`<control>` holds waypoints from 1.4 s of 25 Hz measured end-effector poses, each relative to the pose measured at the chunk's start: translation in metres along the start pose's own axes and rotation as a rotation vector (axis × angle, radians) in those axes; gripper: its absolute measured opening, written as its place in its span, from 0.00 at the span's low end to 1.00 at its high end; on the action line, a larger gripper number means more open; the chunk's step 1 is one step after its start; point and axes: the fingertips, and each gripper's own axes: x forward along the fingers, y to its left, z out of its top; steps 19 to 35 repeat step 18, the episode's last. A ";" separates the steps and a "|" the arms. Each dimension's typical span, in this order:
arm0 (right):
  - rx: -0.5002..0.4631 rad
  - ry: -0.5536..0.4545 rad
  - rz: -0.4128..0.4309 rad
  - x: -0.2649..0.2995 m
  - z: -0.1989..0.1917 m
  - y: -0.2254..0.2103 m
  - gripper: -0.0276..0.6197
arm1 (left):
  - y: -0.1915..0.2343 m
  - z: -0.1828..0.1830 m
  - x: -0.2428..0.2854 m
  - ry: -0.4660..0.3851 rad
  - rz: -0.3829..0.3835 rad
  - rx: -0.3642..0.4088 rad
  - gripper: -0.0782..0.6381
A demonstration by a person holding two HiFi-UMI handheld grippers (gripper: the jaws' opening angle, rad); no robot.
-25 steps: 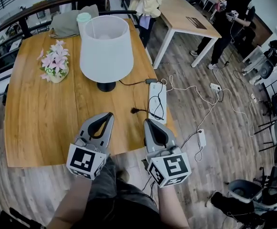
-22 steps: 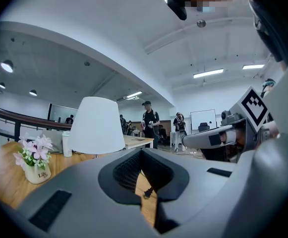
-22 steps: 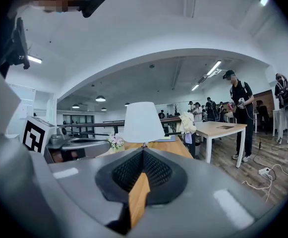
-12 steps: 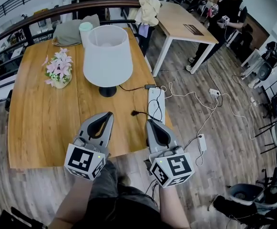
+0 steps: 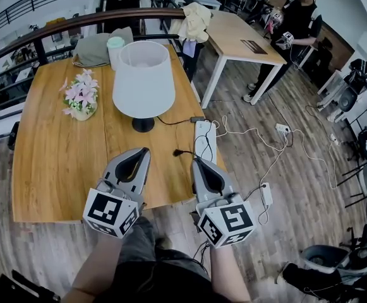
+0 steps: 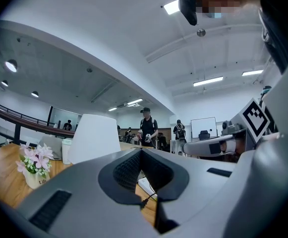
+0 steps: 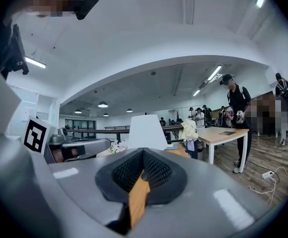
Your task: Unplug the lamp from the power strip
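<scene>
The lamp (image 5: 143, 81), with a white shade and a black base, stands mid-table. Its black cord runs right to the white power strip (image 5: 204, 141) at the table's right edge. A black plug (image 5: 176, 152) lies loose on the wood just left of the strip, its cord looping over it. My left gripper (image 5: 146, 151) and right gripper (image 5: 194, 161) hover side by side over the table's front edge, both shut and empty. The right one's tip is just short of the plug. In the left gripper view the plug (image 6: 144, 201) and the strip (image 6: 146, 184) show through the gap below the jaws.
A pot of pink flowers (image 5: 80, 97) stands on the wooden table (image 5: 50, 169), with a cup (image 5: 115, 43) and a grey bag (image 5: 95, 46) at its far edge. Cables and small power strips (image 5: 266, 194) trail over the floor on the right. A person (image 5: 294, 24) stands by a second table (image 5: 240, 33).
Both grippers stay shut and almost still. The head view has shifted, so the table sits slightly higher in it. The person at the back has stepped left.
</scene>
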 end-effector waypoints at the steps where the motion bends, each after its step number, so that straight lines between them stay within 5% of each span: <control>1: 0.000 0.000 0.002 -0.001 0.001 0.001 0.05 | 0.000 0.002 -0.001 -0.001 0.001 -0.001 0.10; 35: 0.006 -0.013 0.055 -0.007 0.010 0.012 0.05 | -0.006 0.017 -0.008 -0.018 -0.002 -0.016 0.10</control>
